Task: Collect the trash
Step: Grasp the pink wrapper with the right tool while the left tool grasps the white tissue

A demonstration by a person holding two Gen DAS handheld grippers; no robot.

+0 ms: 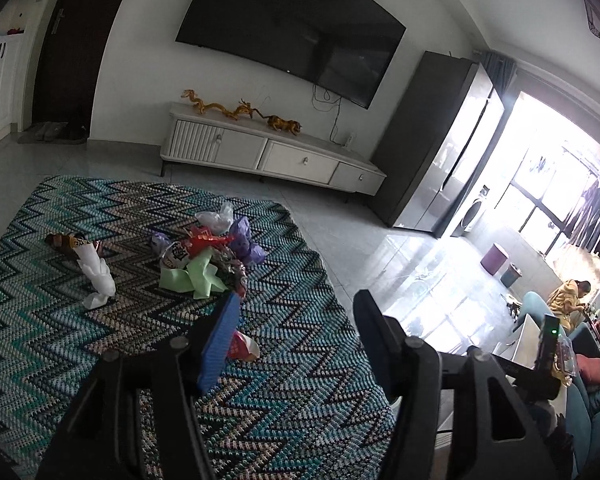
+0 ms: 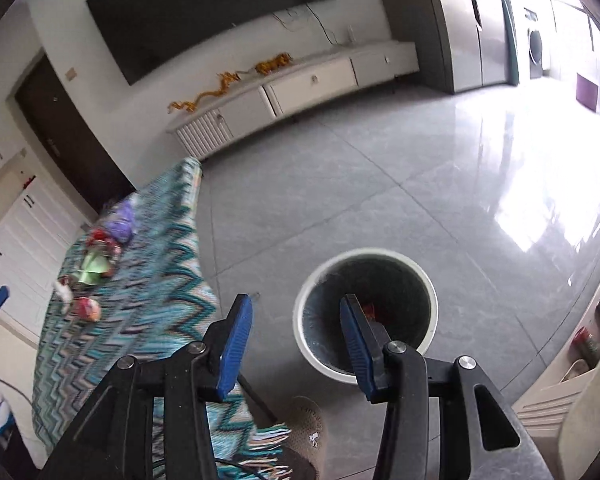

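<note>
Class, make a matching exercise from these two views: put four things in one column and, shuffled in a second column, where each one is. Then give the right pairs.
Things
1. crumpled white paper
2. waste bin
3. gold dragon figurine
4. television

Places
A. on the white TV cabinet
B. mounted on the wall
C. on the zigzag rug
D. on the grey tiled floor, beside the rug

Pairs: 1-C, 2-D, 3-A, 4-B
</note>
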